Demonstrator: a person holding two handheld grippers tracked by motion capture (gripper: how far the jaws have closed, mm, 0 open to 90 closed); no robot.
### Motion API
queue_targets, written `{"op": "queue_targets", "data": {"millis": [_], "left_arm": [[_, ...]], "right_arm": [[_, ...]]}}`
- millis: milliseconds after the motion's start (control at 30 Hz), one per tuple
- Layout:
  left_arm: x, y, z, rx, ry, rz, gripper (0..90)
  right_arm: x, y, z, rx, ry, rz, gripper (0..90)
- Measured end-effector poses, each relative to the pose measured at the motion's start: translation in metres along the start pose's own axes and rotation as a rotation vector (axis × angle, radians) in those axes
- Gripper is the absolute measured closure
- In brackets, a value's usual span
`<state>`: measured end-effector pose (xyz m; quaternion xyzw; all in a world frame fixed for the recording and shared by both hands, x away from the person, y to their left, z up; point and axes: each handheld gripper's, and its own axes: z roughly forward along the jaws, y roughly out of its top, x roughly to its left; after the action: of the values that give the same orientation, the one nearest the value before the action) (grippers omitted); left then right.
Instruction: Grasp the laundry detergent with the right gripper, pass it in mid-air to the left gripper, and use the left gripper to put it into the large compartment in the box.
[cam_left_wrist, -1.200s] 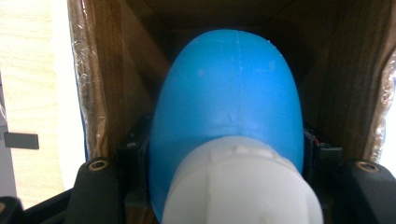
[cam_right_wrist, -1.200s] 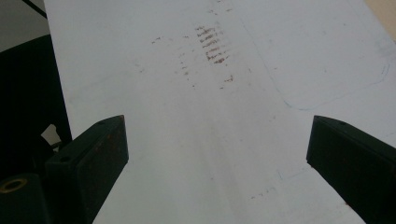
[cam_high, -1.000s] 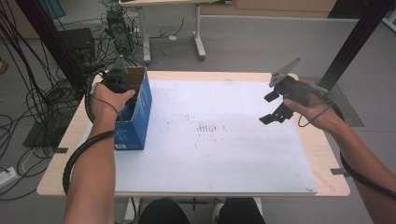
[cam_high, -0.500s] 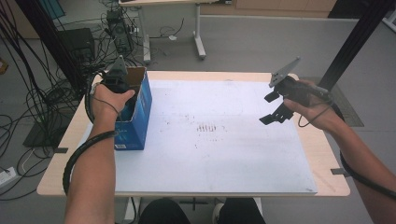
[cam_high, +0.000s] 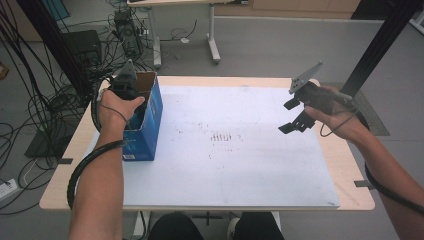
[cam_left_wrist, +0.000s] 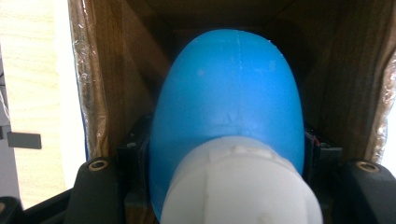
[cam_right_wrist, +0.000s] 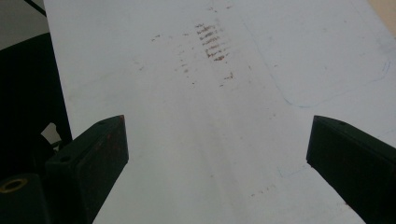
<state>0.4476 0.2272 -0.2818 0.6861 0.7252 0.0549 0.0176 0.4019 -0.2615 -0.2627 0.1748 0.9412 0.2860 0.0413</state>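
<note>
While pinching a blue bottle (cam_left_wrist: 226, 98), left gripper (cam_high: 125, 82) inside box (cam_high: 150, 117); right gripper (cam_high: 295, 117) spread above white sheet (cam_high: 240, 150).

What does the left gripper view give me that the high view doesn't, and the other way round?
The left gripper view gives you the blue bottle with a white cap, clamped between the left gripper's jaws deep inside the brown cardboard walls. The high view gives you the layout: the left gripper reaching down into the blue box at the table's left edge, the right gripper with its jaws open and nothing between them, over the white sheet. Both show the box and the sheet beside it.
</note>
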Motion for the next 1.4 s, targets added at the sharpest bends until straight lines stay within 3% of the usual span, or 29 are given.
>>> {"op": "queue_targets", "data": {"millis": [1400], "left_arm": [[-0.0008, 0.0002, -0.0006, -0.001, 0.008, 0.002, 35.9]], "right_arm": [[0.0, 0.0001, -0.0025, -0.008, -0.001, -0.005, 5.5]]}}
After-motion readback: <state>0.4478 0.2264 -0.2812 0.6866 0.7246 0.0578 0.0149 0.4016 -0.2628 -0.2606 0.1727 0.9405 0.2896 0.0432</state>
